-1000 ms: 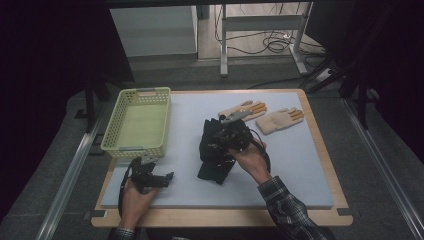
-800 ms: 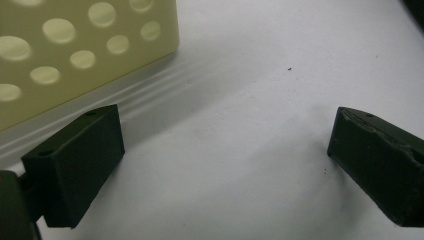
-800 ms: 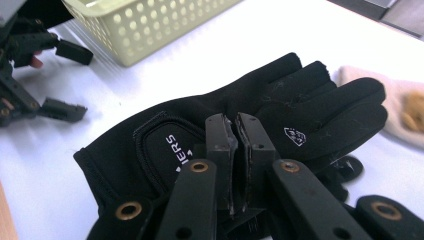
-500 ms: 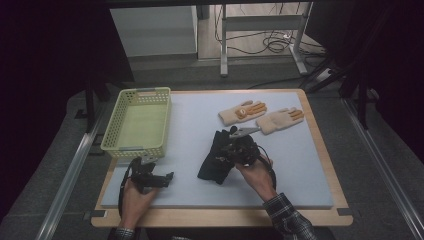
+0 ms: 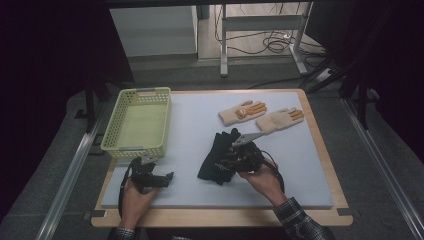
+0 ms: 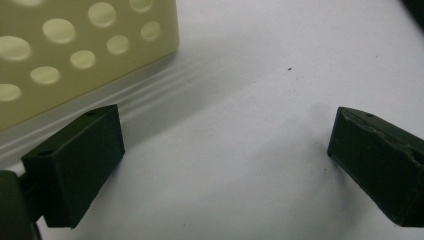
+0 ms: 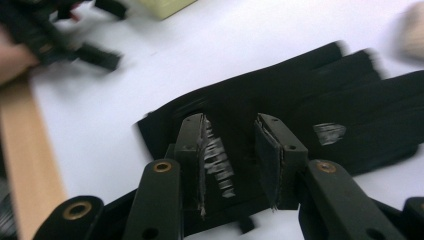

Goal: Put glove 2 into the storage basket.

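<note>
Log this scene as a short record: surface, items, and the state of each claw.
surface: white mat on a wooden table
basket: yellow-green basket, far left of the mat, nothing visible inside
black gloves: black gloves, mid-mat, under the right claw
tan gloves: tan gloves, two, flat, side by side at the far right
left claw: left claw, jaws wide apart over bare mat, beside the basket's near corner
right claw: right claw, jaws partly open, pressed down on the black gloves, no fabric visibly pinched

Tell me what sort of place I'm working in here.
Likely a lab or data-collection workstation: a white mat on a wooden board, a metal frame rail, and loose cables on the floor behind.
</note>
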A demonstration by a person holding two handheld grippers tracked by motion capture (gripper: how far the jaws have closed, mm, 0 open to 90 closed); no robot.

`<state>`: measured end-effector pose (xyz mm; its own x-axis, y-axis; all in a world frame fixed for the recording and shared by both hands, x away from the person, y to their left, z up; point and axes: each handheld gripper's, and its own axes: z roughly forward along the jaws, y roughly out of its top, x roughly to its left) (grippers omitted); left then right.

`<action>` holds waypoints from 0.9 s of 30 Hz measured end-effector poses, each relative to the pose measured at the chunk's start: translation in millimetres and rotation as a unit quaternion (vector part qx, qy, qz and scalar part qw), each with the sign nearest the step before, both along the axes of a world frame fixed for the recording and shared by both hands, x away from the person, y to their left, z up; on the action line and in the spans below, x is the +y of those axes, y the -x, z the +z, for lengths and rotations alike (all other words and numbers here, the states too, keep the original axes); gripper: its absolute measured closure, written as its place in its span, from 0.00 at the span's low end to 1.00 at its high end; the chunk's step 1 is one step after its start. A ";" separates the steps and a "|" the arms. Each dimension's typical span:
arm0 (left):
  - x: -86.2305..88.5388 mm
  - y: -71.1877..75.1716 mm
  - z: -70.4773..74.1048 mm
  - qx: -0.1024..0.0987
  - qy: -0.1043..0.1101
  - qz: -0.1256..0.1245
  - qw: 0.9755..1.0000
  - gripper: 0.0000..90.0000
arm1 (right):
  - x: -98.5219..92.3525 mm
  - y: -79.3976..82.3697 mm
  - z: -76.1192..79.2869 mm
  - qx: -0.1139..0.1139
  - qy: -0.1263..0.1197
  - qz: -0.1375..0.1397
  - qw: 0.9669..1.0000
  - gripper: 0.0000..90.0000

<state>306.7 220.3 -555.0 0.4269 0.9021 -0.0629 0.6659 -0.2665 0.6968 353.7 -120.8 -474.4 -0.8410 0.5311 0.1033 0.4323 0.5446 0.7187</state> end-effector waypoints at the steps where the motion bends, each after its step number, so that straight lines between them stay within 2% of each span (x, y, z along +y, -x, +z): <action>1: -0.1 0.0 0.0 0.000 0.000 0.000 1.000 0.02 | 1.8 2.0 -2.0 0.002 0.000 0.004 1.000 0.70; 4: -0.1 0.0 -0.1 0.000 0.000 0.000 1.000 0.02 | 14.3 9.5 -12.7 0.023 -0.013 0.035 0.999 0.64; 7: 0.0 0.0 -0.1 0.000 0.000 0.000 1.000 0.02 | 23.6 13.6 -18.1 0.019 -0.010 0.051 0.998 0.61; 11: 0.0 0.0 -0.1 -0.001 0.000 0.000 1.000 0.02 | 34.6 15.0 -26.4 0.003 0.012 0.055 0.998 0.60; 14: 0.0 0.0 -0.1 0.000 0.000 0.000 1.000 0.02 | 40.2 15.0 -34.6 -0.015 0.038 0.052 0.998 0.70; 15: 0.0 0.0 -0.1 -0.001 0.000 0.000 1.000 0.02 | 42.9 16.0 -39.3 -0.035 0.054 0.051 0.997 0.81; 16: 0.2 0.0 0.0 0.000 -0.001 -0.001 1.000 0.02 | 42.9 16.0 -39.3 -0.035 0.054 0.051 0.997 0.81; 18: 0.1 0.0 0.0 0.000 -0.001 -0.001 1.000 0.02 | 44.6 18.6 -40.8 -0.068 0.072 0.050 0.994 0.92; 23: 0.2 0.0 0.1 0.000 -0.001 -0.001 1.000 0.02 | 43.0 16.8 -37.5 -0.059 0.076 0.049 0.994 0.95; 26: 0.1 0.0 0.1 0.000 -0.001 -0.001 1.000 0.02 | 40.2 16.1 -29.6 -0.053 0.055 0.047 0.996 0.96; 27: 0.0 -0.1 0.0 0.000 0.000 0.000 1.000 0.02 | 38.8 15.2 -20.2 -0.052 0.041 0.045 0.997 0.96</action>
<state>306.7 220.4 -555.0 0.4272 0.9020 -0.0633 0.6660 -0.2665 0.6967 338.4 -82.0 -494.6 -0.8893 0.4566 -0.0280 0.3048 0.6371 0.7080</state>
